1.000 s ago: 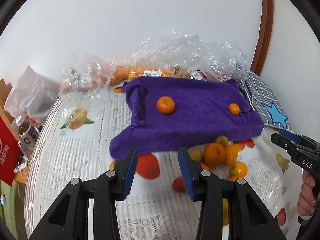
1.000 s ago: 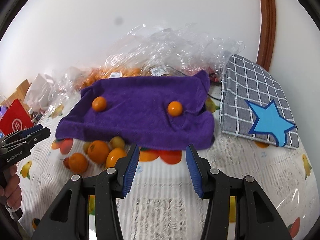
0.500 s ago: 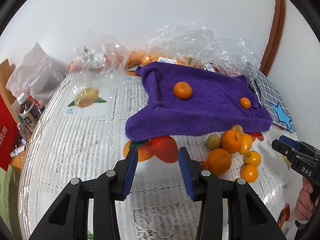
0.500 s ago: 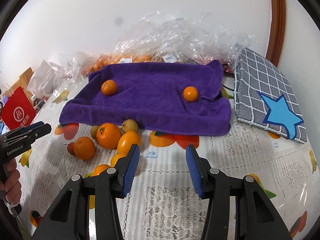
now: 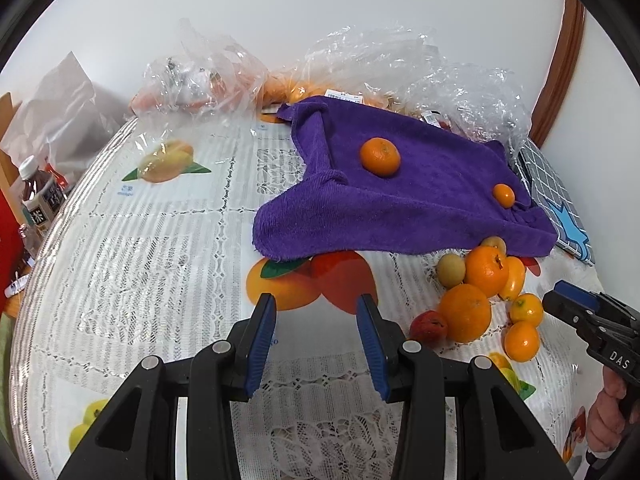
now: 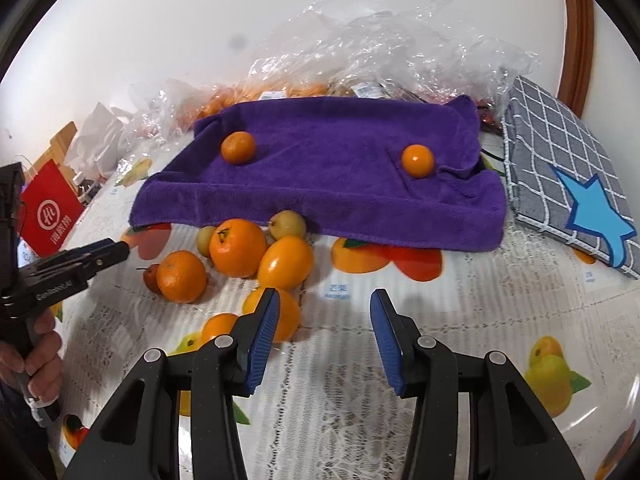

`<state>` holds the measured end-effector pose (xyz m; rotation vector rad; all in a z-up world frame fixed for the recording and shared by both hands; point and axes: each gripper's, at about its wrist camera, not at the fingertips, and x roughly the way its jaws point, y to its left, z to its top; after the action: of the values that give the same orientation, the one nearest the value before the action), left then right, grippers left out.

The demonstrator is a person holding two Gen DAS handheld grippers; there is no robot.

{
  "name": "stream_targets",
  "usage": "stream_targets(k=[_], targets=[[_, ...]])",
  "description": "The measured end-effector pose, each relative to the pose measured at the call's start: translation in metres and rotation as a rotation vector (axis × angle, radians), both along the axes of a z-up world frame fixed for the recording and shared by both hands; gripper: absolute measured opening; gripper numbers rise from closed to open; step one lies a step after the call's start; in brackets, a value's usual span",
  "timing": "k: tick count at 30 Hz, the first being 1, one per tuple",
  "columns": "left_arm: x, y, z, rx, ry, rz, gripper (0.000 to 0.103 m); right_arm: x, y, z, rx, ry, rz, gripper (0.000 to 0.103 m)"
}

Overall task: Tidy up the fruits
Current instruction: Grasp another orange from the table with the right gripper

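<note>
Two small oranges already sit on the rumpled purple terry towel (image 6: 320,176), one toward its left side (image 6: 238,148) and one toward its right (image 6: 417,161); the rest of the loose fruit lies in a heap of oranges, pale round fruits and one small red fruit (image 6: 240,256) on the lace-patterned plastic tablecloth (image 6: 460,320), just in front of the towel's near edge.

That heap is the thing the coming move turns on. From the right gripper (image 6: 320,320) it lies ahead and to the left, with the nearest orange (image 6: 288,316) just beside the left blue pad and partly behind it. From the left gripper (image 5: 316,320) the same heap (image 5: 480,296) lies ahead and well to the right. I judge the right gripper the nearer.

Both grippers have their jaws apart with nothing between them, only tablecloth showing in the gap. The heap has no clear long axis, so a slight swing leftward looks sufficient for the right gripper.
</note>
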<state>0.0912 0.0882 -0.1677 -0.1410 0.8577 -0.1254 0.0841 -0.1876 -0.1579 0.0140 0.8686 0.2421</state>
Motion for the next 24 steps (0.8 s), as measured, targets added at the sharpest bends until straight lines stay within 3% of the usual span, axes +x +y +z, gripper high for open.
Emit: stream_targets(k=[7,16,19,24], targets=[[0.0,-0.003,-0.004,0.001,-0.006,-0.019,0.04,0.002,0.012,0.001,0.062,0.01,0.054,0.047],[0.0,0.005,-0.006,-0.063,-0.007,-0.026,0.04,0.013,0.023,-0.012,0.06,0.057,0.052,0.047],[0.0,0.005,-0.006,-0.064,-0.007,-0.026,0.04,0.017,0.019,-0.014,0.07,0.072,0.043,0.036],[0.0,0.006,-0.006,-0.074,-0.006,-0.026,0.04,0.012,0.013,-0.012,0.057,0.056,0.039,0.034]])
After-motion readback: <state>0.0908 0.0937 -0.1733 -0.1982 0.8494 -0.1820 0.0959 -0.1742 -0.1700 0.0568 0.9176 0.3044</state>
